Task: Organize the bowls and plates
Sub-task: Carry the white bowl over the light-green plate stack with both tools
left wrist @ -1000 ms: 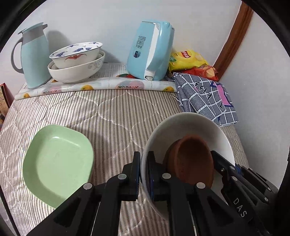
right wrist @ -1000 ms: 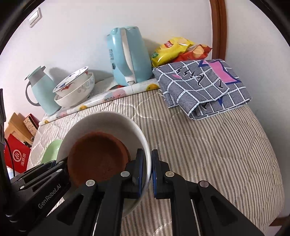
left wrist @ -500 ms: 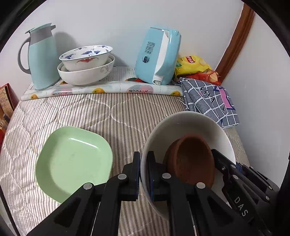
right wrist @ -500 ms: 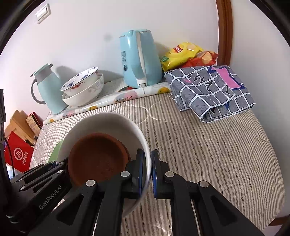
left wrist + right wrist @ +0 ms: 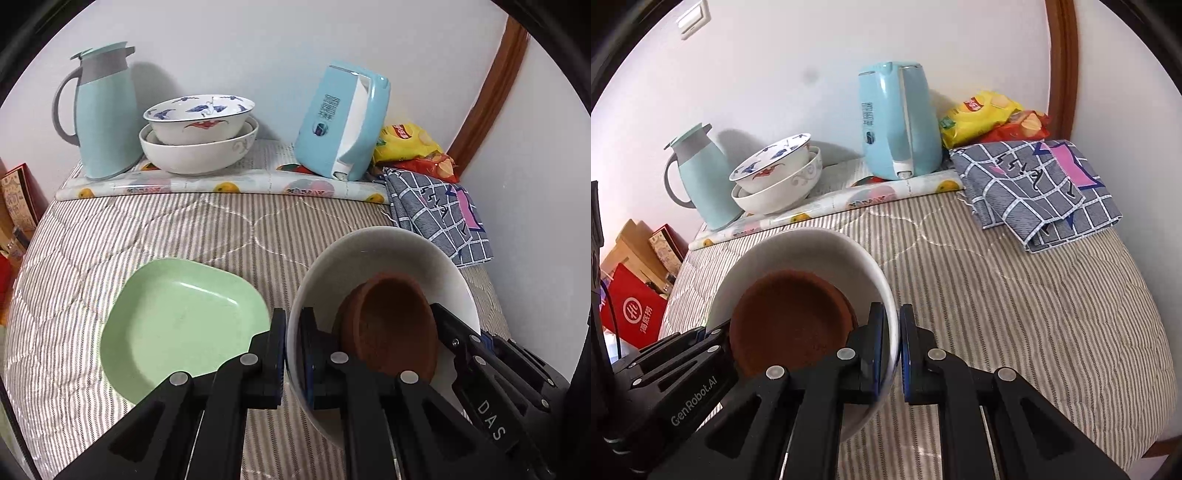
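Note:
I hold a white bowl (image 5: 388,254) (image 5: 798,251) above the striped quilt, with a brown dish (image 5: 391,325) (image 5: 790,317) lying inside it. My left gripper (image 5: 293,332) is shut on the bowl's left rim, one finger inside and one outside. My right gripper (image 5: 894,332) is shut on the opposite rim in the same way. A pale green plate (image 5: 177,325) lies flat on the quilt just left of the bowl. At the back, a blue-patterned bowl sits nested in a larger white bowl (image 5: 199,155) (image 5: 775,195).
Along the wall stand a light blue jug (image 5: 103,110), a blue kettle (image 5: 343,122) and snack bags (image 5: 410,144) on a fruit-print mat. A folded checked cloth (image 5: 1041,188) lies at the back right. Boxes and a red bag (image 5: 631,314) sit beyond the left edge.
Both grippers have carried the white bowl leftwards: the green plate and the things at the wall have slid right in the left wrist view. The grips are unchanged.

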